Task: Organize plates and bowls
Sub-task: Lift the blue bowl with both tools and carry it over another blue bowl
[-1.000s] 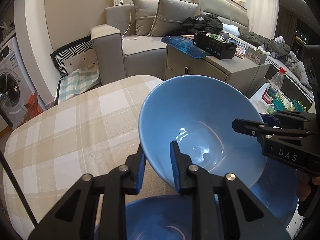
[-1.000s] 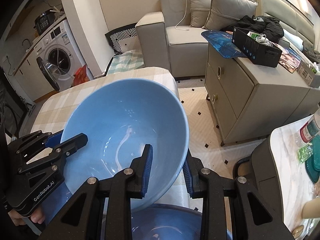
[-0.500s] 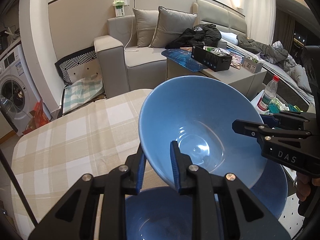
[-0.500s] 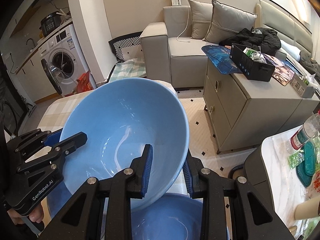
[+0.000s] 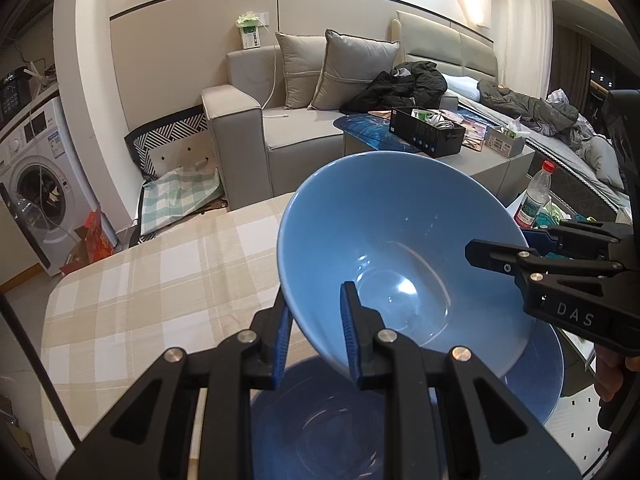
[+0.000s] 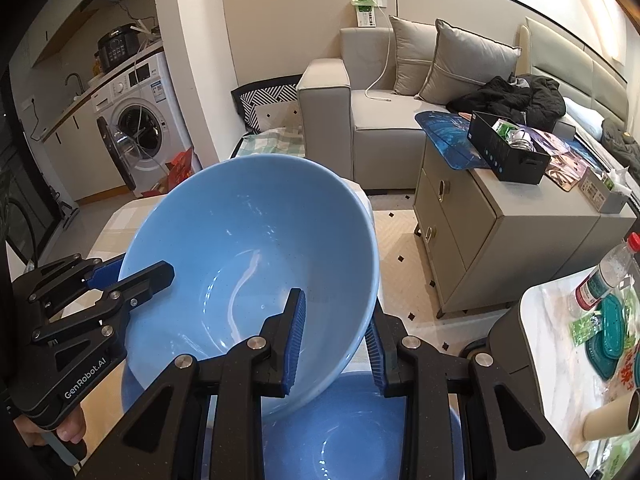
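A: What are the two grippers doing?

B: Both are clamped on the same light blue ceramic bowl [image 5: 400,248]. The left gripper [image 5: 316,338] has its jaws closed on the bowl's near rim, one blue pad inside and one outside. The right gripper [image 6: 334,342] grips the opposite rim the same way, jaws pinched on the wall.

A: Where is the bowl?

B: In the air, tilted, above the near edge of the table [image 5: 160,280] with the beige checked tablecloth. Its opening faces each camera, and it looks empty and glossy.

A: Anything under it?

B: Yes, a darker blue round ceramic dish [image 6: 344,440] lies directly below, on the table close to its right-hand edge. Whether that is one piece or a stack of two, I cannot tell.

A: Do the bowl and the dish touch?

B: They appear apart, though the grippers hide the closest spot.

A: Any sign of the person?

B: Fingers wrap the handle of the left gripper in the right wrist view, low at the left.
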`<action>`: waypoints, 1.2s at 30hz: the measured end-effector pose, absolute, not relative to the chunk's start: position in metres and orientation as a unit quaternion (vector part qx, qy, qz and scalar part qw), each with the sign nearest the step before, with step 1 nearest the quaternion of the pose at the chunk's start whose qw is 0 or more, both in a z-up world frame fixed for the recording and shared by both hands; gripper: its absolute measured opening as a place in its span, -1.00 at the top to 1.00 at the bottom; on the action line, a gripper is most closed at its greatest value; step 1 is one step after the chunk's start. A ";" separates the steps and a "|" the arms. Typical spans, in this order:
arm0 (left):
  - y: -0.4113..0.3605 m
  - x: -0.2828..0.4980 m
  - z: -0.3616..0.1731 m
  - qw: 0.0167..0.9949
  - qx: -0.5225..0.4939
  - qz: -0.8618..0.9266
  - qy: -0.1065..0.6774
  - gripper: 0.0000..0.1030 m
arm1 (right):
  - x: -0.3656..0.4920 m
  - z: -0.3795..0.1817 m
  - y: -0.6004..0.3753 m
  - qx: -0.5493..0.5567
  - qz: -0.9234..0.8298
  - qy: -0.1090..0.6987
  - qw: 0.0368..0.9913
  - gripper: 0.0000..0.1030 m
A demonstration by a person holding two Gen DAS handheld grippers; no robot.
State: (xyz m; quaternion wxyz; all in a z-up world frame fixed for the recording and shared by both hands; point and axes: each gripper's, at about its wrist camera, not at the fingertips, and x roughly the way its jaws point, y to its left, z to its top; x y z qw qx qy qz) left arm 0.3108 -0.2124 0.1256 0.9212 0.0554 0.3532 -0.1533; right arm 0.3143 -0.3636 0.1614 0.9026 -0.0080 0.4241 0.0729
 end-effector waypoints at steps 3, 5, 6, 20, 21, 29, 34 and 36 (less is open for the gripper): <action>-0.205 0.304 0.128 0.923 0.054 -0.149 0.351 0.58 | 0.310 0.165 -0.356 -0.011 0.078 0.422 0.903 0.44; -0.201 0.301 0.130 0.924 0.054 -0.146 0.350 0.58 | 0.307 0.167 -0.350 -0.013 0.081 0.422 0.903 0.44; -0.198 0.299 0.130 0.924 0.053 -0.144 0.350 0.58 | 0.305 0.168 -0.347 -0.014 0.083 0.421 0.903 0.44; -0.172 0.271 0.128 0.927 0.052 -0.125 0.351 0.58 | 0.283 0.168 -0.315 -0.022 0.103 0.419 0.902 0.44; -0.171 0.269 0.128 0.927 0.052 -0.125 0.351 0.58 | 0.282 0.168 -0.313 -0.023 0.104 0.419 0.902 0.44; -0.161 0.257 0.126 0.928 0.050 -0.121 0.350 0.58 | 0.269 0.167 -0.302 -0.028 0.109 0.419 0.901 0.44; -0.156 0.249 0.122 0.927 0.046 -0.118 0.352 0.58 | 0.263 0.164 -0.297 -0.033 0.110 0.421 0.900 0.44; -0.154 0.247 0.120 0.927 0.046 -0.118 0.354 0.58 | 0.261 0.162 -0.294 -0.033 0.111 0.421 0.900 0.44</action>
